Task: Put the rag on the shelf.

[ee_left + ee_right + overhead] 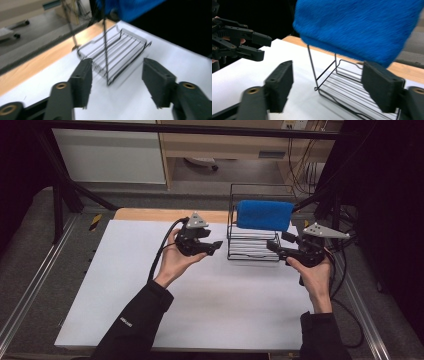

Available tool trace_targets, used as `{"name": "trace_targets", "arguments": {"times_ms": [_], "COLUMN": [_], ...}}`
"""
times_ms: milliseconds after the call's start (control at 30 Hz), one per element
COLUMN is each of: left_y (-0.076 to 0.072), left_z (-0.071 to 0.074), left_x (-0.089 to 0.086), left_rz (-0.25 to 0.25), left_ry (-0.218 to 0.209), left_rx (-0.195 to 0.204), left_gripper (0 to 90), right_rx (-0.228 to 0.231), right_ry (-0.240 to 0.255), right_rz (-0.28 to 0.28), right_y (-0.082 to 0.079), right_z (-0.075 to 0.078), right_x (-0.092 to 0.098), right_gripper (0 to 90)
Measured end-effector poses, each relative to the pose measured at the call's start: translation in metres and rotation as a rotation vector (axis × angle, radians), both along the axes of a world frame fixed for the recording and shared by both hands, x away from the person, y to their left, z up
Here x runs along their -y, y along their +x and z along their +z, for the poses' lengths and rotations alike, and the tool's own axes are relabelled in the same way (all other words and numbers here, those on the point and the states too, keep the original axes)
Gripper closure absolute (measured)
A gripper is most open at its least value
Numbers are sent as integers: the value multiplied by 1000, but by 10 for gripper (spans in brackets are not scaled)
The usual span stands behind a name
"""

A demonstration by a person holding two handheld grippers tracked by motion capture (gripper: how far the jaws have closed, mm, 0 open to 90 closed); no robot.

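Observation:
A black wire rack [254, 242] stands at the back right of the white table top [200, 295]. A blue fluffy towel [264, 215] hangs over its top bar. My left gripper [217, 247] is just left of the rack, pointing at it, jaws open with nothing between the pads. My right gripper [279, 242] is at the rack's right side, also open and holding nothing. The left gripper view has the rack [125, 47] ahead of my left gripper [117, 67] and the towel [130, 7] above. The right gripper view has the towel [359, 27], the rack [342, 85], my right gripper [328, 72] and the left gripper [267, 47] beyond.
A wooden strip [150, 214] runs along the table's far edge. Metal frame rails [30, 290] flank the table on both sides. Cables [345, 270] trail off the right edge, and a cabinet [110, 155] stands on the floor behind.

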State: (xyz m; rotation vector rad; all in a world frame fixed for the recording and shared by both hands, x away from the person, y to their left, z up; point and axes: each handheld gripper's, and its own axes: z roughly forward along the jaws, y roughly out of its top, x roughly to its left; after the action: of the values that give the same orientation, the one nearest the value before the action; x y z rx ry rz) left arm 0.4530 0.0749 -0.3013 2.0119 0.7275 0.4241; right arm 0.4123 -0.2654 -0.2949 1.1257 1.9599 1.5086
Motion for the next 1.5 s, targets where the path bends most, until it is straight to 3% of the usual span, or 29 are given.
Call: {"name": "trace_targets", "arguments": {"times_ms": [100, 167, 300, 400, 567, 867, 967, 1200, 1500], "left_y": [-7, -12, -24, -33, -46, -66, -73, -88, -94], "left_z": [-10, -17, -32, -43, -62, -92, -102, -118, -134], "left_x": [-18, -30, -53, -71, -101, -141, -152, -174, -192], "left_rz": [9, 24, 46, 73, 117, 163, 163, 158, 174], "left_ry": [-5, -2, 4, 13, 17, -4, -7, -9, 6], "left_rx": [-32, -34, -44, -34, -50, -78, -82, -89, -113], "left_gripper": [340, 299, 229, 184, 123, 83, 83, 85, 84], "right_rx": [-16, -32, -55, -64, -65, -152, -179, -221, -227], "right_ry": [11, 21, -14, -14, -31, -62, -55, -88, -100], "right_rz": [14, 34, 61, 69, 72, 128, 132, 134, 173], "right_y": [-3, -5, -7, -9, -12, -20, -23, -33, -47], "right_z": [-4, -7, -18, -27, -44, -81, -95, -120, -139], "right_x": [-6, -11, -22, -28, -39, -53, -52, -37, -14], "right_gripper": [192, 152, 97, 62, 37, 7, 7, 7, 7]}}
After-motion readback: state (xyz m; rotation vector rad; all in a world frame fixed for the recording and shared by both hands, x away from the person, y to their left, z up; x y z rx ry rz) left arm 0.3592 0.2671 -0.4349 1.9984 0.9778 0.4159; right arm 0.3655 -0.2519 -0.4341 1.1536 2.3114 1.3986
